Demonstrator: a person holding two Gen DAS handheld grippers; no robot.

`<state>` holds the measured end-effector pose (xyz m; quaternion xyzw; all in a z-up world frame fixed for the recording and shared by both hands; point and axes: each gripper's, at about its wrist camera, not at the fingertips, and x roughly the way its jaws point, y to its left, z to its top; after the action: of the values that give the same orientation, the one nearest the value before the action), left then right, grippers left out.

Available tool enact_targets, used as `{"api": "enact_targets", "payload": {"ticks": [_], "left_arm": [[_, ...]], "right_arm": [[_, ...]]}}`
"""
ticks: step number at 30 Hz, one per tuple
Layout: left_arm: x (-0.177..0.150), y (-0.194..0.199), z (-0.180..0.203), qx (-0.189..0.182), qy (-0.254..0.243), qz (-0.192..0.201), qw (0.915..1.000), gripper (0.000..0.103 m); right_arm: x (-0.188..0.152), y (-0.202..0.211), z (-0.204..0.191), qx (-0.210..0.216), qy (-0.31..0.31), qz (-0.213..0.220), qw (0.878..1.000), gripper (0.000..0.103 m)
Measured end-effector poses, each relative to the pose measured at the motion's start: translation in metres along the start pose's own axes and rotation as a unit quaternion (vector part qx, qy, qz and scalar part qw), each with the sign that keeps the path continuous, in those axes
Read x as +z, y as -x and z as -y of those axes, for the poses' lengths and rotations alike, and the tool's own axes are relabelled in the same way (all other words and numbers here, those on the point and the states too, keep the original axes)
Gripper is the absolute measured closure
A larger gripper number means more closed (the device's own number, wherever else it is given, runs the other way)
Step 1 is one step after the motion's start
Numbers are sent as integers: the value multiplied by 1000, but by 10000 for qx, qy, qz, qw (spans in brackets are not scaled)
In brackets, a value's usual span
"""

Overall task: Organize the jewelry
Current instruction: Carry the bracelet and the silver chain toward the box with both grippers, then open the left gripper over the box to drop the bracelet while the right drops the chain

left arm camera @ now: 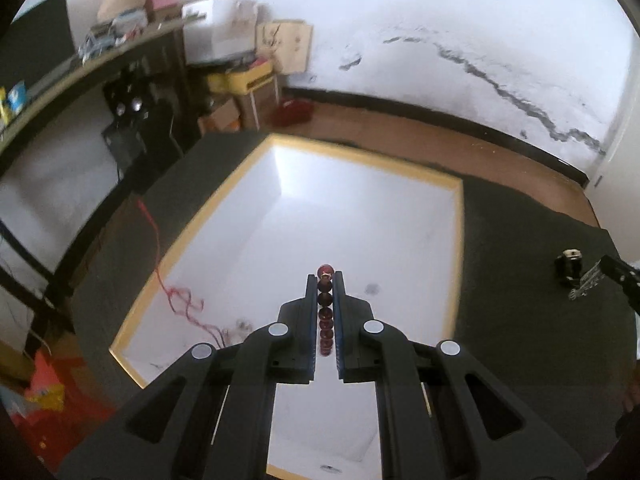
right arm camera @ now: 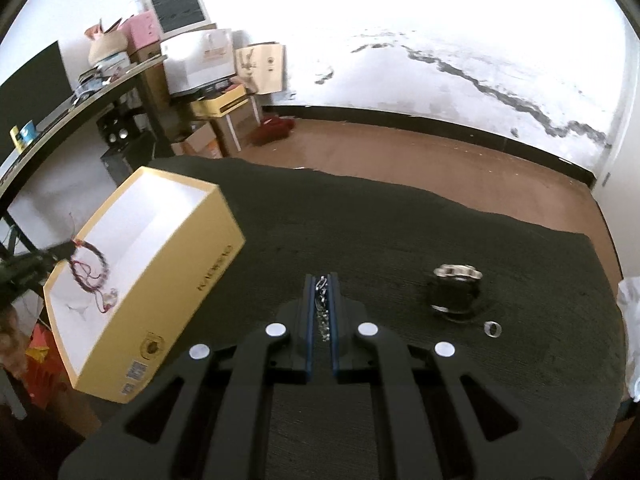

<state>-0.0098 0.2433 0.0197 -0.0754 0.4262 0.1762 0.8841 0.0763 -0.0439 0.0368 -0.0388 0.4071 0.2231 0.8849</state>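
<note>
Overhead, the left gripper [left arm camera: 325, 280] clamps a red bead bracelet [left arm camera: 325, 312] above the yellow box [right arm camera: 192, 280], whose side lettering is too blurred to read, while at three o'clock the right gripper [right arm camera: 322, 280] pinches a silver chain [right arm camera: 323, 312].

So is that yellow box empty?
No. The open yellow box already holds a red string bracelet on its white floor.

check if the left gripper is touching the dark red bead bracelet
Touching. The left wrist view shows the left gripper shut on the bead bracelet, with the beads lined up between both fingers above the yellow box.
</note>
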Motion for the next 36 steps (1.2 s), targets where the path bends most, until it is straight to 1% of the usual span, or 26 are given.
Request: {"api": "enact_targets", "payload": {"ticks": [3,7,10,13,19,23,25,27,29,30,33,36], "left_arm": [[-7,-19,-10,-21,115,-207,9997,96],[-10,-37,-18,99,64,-341,9993,96],[-16,-50,-28,-44,166,-553,9983,96],[-21,-55,-29,-37,95,-617,9980,96],[-30,-64,-40,-142,169,-788,9966,96],[-30,-63,-45,-262,263,-801,9961,96],[-30,-61,-48,-238,286,-758,9964,94],[-29,-59,-51,-292,343,-755,9961,82],[-27,-53,-57,-325,420,-689,9962,26],[-26,-46,-61,-342,471,-575,9967,21],[-21,-29,-74,-339,555,-259,9975,18],[-20,-20,-91,-379,840,-166,9956,18]], "right_arm": [[4,-11,-20,65,101,-43,9999,96],[6,-23,-48,142,267,-93,9995,96],[8,-27,-62,210,336,-116,9991,96],[12,-27,-83,301,451,-79,9985,96],[26,-17,-124,537,681,88,9962,96],[34,-18,-150,668,785,74,9946,96],[37,-20,-159,713,803,50,9942,96],[41,-23,-171,772,847,-6,9934,96],[46,-26,-183,808,941,-63,9923,96],[48,-27,-188,816,980,-90,9918,96],[56,-37,-203,889,1045,-227,9903,96],[61,-56,-220,927,1077,-417,9890,96]]}}
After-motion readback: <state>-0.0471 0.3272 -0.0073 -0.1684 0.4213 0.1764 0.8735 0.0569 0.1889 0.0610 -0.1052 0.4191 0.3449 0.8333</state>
